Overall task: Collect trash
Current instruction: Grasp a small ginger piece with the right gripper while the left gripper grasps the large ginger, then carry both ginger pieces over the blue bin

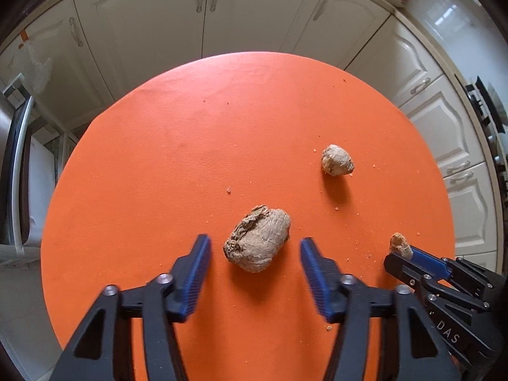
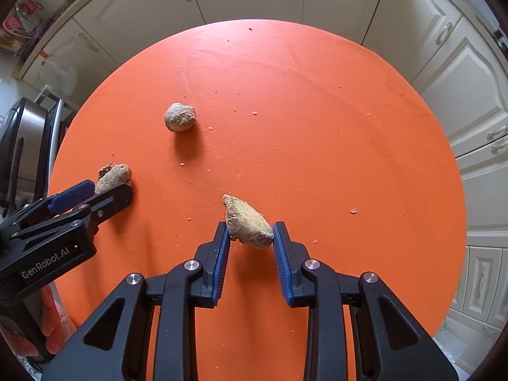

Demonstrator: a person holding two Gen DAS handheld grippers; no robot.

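Three tan crumbly trash lumps lie on a round orange table [image 1: 190, 158]. In the left wrist view my left gripper [image 1: 255, 247] is open, its blue fingers on either side of the largest lump [image 1: 258, 241], not touching it. A small round lump [image 1: 337, 160] lies further right. My right gripper [image 2: 250, 235] is shut on an elongated lump [image 2: 247, 219] just above the table; it also shows in the left wrist view [image 1: 400, 247]. The left gripper [image 2: 108, 190] appears at the left of the right wrist view, by the large lump [image 2: 113, 174]. The round lump [image 2: 179, 116] lies beyond.
Small crumbs are scattered over the orange table [image 2: 317, 127]. Cream kitchen cabinets [image 1: 206, 16] ring the table behind and to the right. A steel appliance [image 1: 12, 158] stands at the left.
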